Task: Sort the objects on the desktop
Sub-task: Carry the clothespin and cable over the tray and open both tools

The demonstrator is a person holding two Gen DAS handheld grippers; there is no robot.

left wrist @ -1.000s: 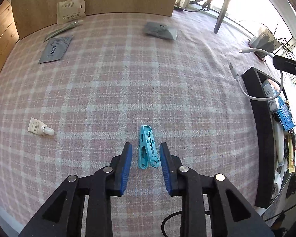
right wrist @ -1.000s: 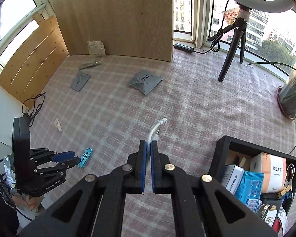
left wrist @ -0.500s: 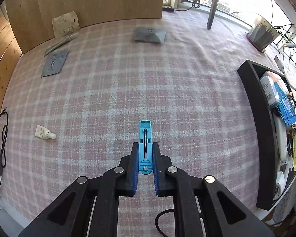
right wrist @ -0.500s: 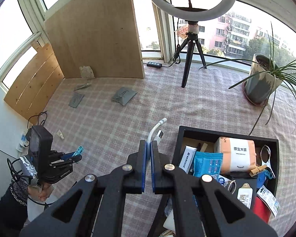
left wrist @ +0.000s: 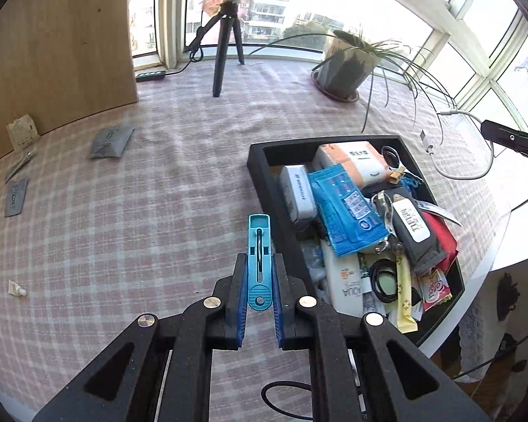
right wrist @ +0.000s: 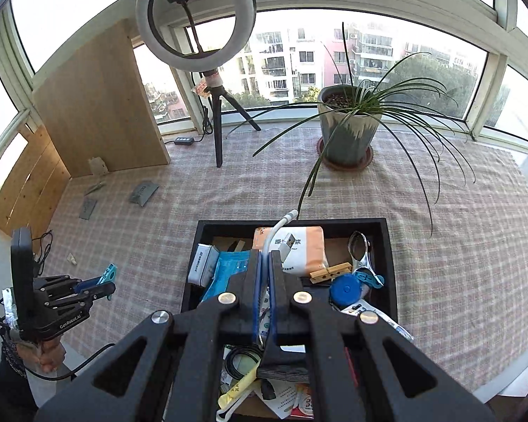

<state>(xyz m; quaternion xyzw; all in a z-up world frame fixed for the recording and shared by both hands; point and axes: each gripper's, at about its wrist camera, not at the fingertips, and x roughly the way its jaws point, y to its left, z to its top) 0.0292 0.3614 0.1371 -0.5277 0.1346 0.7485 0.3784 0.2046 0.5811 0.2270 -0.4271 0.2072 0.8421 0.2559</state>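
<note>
A light-blue plastic clip (left wrist: 259, 246) sticks out forward from my left gripper (left wrist: 259, 263), which is shut on it above the checked tablecloth, just left of the black tray (left wrist: 264, 183). From the right wrist view the left gripper (right wrist: 104, 283) and its clip (right wrist: 110, 271) hang left of the tray's rim (right wrist: 228, 227). My right gripper (right wrist: 265, 256) is shut on a white USB cable (right wrist: 281, 227) over the tray's near half. The cable's plug (right wrist: 289, 241) dangles above an orange-and-white pack. In the left wrist view that cable (left wrist: 475, 176) loops at the far right.
The tray is packed with wipes, pouches, clips and cords. A potted plant (right wrist: 346, 133) with long leaves and a ring-light tripod (right wrist: 218, 123) stand behind it. Grey pouches (left wrist: 111, 140), a paper packet and a small white tube (left wrist: 16, 288) lie to the left. The table edge runs close on the right.
My left gripper closed on the blue clip, lifted it off the cloth and carried it right to the tray. The right gripper rose and moved over the tray with the cable.
</note>
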